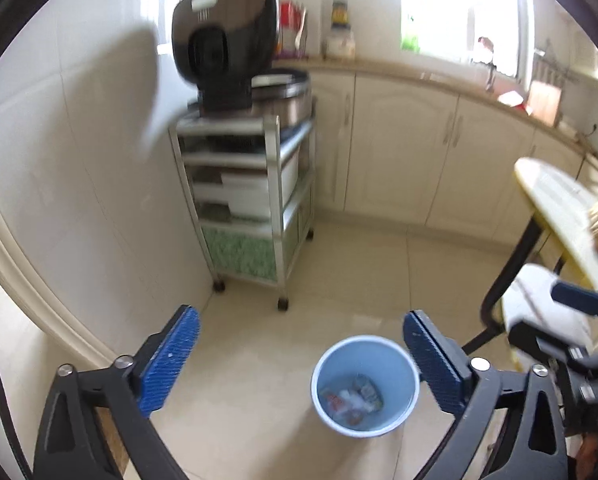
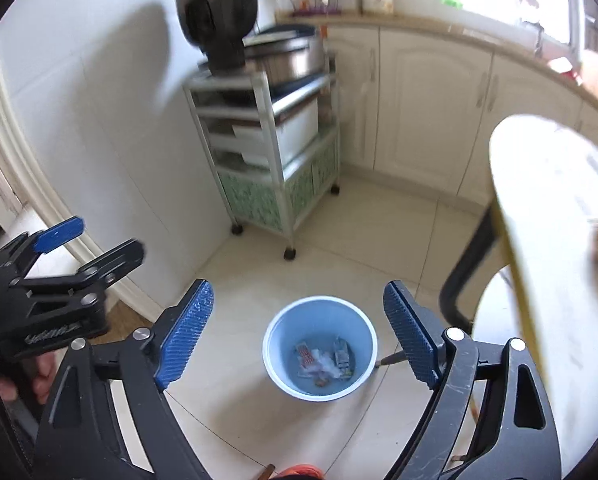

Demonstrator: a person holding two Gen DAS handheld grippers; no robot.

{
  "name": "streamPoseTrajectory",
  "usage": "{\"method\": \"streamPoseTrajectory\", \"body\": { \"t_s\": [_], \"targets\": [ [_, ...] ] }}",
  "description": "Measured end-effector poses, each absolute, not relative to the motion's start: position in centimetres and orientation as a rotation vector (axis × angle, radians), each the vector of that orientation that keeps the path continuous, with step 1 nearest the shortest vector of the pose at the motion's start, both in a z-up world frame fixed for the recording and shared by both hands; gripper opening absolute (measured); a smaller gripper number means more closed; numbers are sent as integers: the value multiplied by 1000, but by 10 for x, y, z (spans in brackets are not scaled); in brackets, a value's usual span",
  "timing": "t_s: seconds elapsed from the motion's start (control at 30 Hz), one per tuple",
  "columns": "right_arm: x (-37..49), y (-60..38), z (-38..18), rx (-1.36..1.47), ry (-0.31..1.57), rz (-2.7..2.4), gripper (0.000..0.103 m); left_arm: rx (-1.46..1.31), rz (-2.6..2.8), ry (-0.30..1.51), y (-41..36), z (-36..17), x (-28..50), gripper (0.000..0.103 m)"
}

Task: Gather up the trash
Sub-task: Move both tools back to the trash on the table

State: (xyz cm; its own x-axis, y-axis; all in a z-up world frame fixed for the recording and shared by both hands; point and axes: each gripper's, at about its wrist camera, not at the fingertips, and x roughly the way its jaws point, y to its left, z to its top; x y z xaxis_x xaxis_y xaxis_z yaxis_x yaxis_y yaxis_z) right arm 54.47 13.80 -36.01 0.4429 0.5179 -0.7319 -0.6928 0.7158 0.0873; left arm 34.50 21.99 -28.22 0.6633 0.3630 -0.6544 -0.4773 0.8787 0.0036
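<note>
Down on the tiled floor, below and ahead of both tools, stands the blue wastebasket (image 2: pixel 320 347) with wrappers and crumpled paper (image 2: pixel 325 362) already lying in its bottom. Both the right gripper (image 2: pixel 299 330) and the left gripper (image 1: pixel 301 356) hang above it with fingers spread wide and nothing between them. Any trash left to collect looks to lie on the pale worktop (image 2: pixel 547 216) to the right (items at its edge are too blurred to name), nearer the right gripper.

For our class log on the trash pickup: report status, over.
Left gripper open, empty. Right gripper open, empty. Round light-blue plastic bin upright on floor, wrappers inside. Pale round table at right, nothing over the bin.
</note>
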Motion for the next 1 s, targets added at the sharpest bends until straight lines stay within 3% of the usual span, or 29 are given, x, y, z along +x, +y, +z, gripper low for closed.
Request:
{"method": "streamPoseTrajectory", "body": {
  "t_s": [0.23,0.4,0.73,0.9,1.0],
  "targets": [
    [493,58,-303,-141,720,712,91,-58,429,568,149,-229,294,102],
    [482,-13,-268,-119,611,573,99,2,312,533,81,-214,290,102],
    [573,-134,-257,-20,658,314,100,72,117,592,-12,-203,346,102],
    [625,-153,-273,-14,745,338,90,67,16,644,-17,-211,386,102],
    [649,-148,-289,-40,797,343,73,86,21,674,-6,-219,413,102]
  ]
}}
